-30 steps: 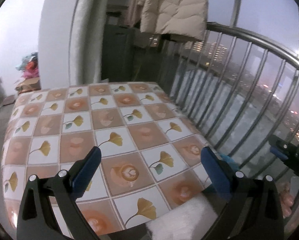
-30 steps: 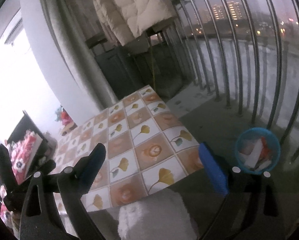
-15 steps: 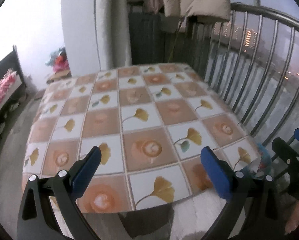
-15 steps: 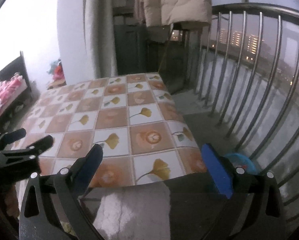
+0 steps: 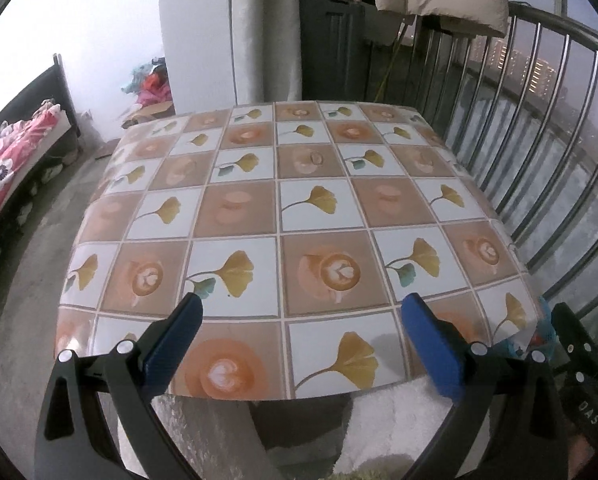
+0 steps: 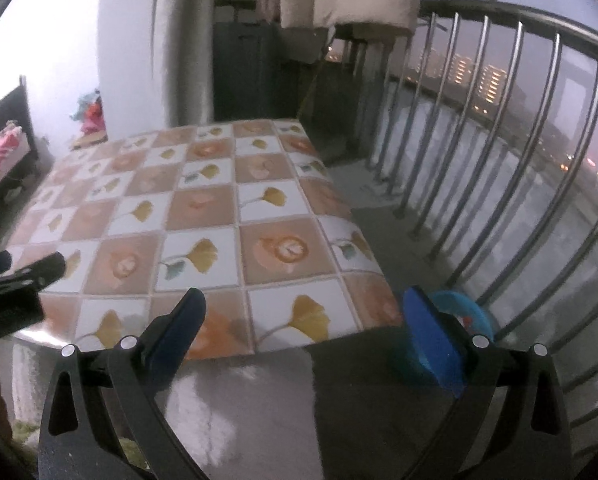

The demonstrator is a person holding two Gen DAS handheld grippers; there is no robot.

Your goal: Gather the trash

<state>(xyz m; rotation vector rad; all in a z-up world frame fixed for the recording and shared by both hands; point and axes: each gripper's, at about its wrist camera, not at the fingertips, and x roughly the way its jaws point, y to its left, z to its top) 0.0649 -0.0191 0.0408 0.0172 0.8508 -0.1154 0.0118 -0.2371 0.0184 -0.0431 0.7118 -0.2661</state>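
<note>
We hold the left gripper [image 5: 299, 340] over the near edge of the bench [image 5: 291, 208], its jaws spread wide and empty. Our right gripper [image 6: 303, 328] hangs off the bench's near right corner, jaws equally wide, nothing between them. The bench's ginkgo-leaf tablecloth [image 6: 203, 216] carries no loose items that we can make out. The blue trash bin [image 6: 465, 312] sits on the floor beside the railing [image 6: 479, 120], partly hidden behind our right blue pad; something red and white lies inside.

Tablecloth [image 5: 299, 208] checked brown and white, yellow leaves; blue bin [image 6: 473, 312].
</note>
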